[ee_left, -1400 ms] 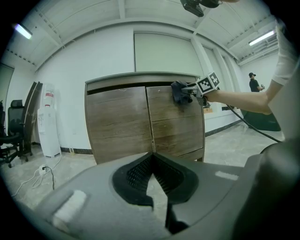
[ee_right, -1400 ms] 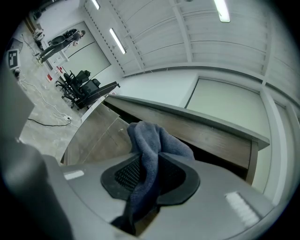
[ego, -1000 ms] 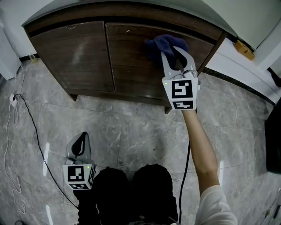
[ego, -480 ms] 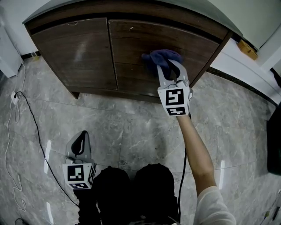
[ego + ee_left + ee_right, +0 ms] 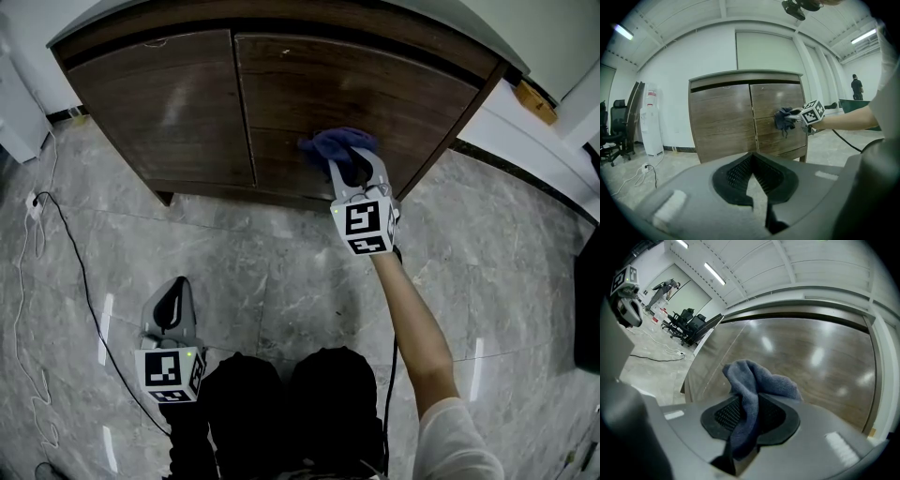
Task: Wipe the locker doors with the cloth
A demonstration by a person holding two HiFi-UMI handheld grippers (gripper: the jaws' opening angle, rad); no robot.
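Crumpled blue fleecy cloth (image 5: 336, 145) lies pressed against the lower right wood-grain locker door (image 5: 394, 89), pinched between the right gripper (image 5: 356, 169) fingers. Well apart from the locker, over grey marbled floor (image 5: 281, 272), the left gripper (image 5: 174, 298) fingers are closed together, empty.

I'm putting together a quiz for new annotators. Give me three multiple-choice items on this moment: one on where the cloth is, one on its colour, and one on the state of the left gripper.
1. Where is the cloth pressed?
A) left door
B) right door
C) floor

2. What colour is the cloth?
A) yellow
B) white
C) blue

3. How is the left gripper?
A) shut on the cloth
B) shut, holding nothing
C) open around a cable

Answers:
1 B: the right gripper holds the cloth against the door right of the middle gap.
2 C: it looks blue in the head view and the right gripper view.
3 B: its jaws meet with nothing between them.
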